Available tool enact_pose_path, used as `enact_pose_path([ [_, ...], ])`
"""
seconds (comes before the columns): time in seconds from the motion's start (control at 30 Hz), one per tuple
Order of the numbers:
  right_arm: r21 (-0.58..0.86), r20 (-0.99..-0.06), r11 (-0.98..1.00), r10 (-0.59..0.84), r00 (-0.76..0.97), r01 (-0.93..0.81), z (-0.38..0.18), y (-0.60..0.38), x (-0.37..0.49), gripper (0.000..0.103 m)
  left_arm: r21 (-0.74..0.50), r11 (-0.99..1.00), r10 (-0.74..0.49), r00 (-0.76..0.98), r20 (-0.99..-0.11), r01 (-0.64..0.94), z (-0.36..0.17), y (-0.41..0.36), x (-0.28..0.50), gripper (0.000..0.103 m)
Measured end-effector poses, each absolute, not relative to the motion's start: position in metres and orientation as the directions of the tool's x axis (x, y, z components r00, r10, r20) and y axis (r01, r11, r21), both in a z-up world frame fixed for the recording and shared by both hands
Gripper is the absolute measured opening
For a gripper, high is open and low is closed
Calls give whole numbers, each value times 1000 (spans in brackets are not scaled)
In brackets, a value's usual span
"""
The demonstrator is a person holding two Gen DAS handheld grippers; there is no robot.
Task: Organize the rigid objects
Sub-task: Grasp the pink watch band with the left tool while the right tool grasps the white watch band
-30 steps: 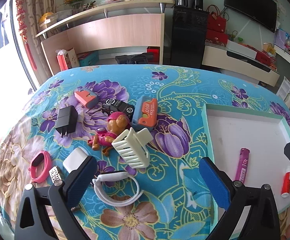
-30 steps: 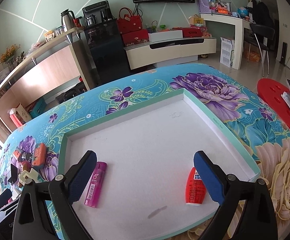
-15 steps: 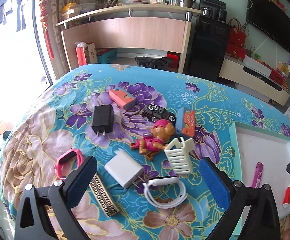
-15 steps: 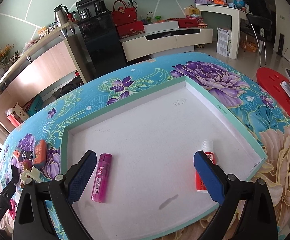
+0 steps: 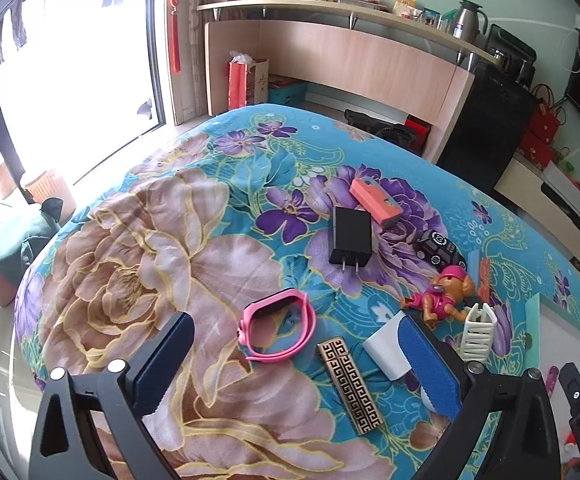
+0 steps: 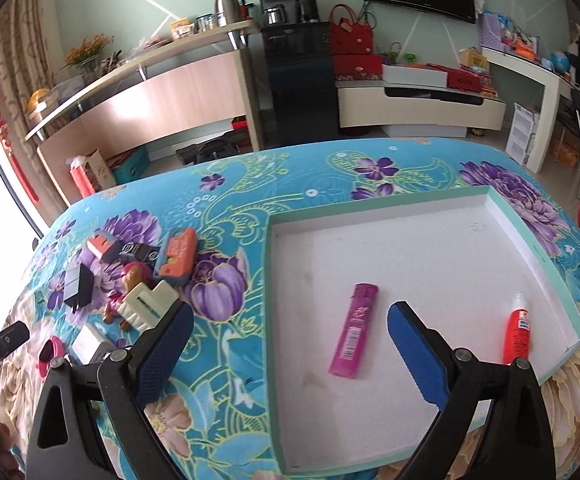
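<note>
Two items in the tray (image 6: 546,264): one lighter (image 6: 353,330), one glue bottle (image 6: 516,331).

Daylight floods in through a blown-out window (image 5: 73,60) on the left, lighting the floral tablecloth (image 5: 177,240) brightly. Both views are sharp, with soft shadows and heavy fisheye bending toward dark, vignetted corners.

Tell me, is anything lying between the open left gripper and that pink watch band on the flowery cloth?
Nothing visible blocks it. The left gripper is open, and the pink watch band lies on the cloth just ahead, between its fingers. The gold patterned bar and white charger block sit to its right, apart from the band.
</note>
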State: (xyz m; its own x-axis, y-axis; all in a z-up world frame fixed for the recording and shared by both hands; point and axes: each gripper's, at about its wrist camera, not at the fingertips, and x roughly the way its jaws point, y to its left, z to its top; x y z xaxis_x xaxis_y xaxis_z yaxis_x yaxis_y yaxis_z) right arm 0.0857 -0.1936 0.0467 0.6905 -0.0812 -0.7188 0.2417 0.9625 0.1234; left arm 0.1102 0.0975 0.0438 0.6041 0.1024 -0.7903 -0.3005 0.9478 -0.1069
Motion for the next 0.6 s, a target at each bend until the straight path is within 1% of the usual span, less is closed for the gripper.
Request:
enact_pose_path([
  [0.33, 71, -759, 996, 25, 651, 45, 25, -115, 97, 98, -77, 939, 125, 543, -830, -334, 28, 122, 110, 103],
  [0.43, 66, -775, 998, 41, 631, 16, 17, -101, 99, 98, -62, 943, 124, 518, -846, -327, 20, 123, 113, 103],
  [0.6, 69, -799, 998, 60, 598, -7, 4, -90, 104, 98, -73, 941, 97, 472, -876, -330, 0, 126, 122, 103],
])
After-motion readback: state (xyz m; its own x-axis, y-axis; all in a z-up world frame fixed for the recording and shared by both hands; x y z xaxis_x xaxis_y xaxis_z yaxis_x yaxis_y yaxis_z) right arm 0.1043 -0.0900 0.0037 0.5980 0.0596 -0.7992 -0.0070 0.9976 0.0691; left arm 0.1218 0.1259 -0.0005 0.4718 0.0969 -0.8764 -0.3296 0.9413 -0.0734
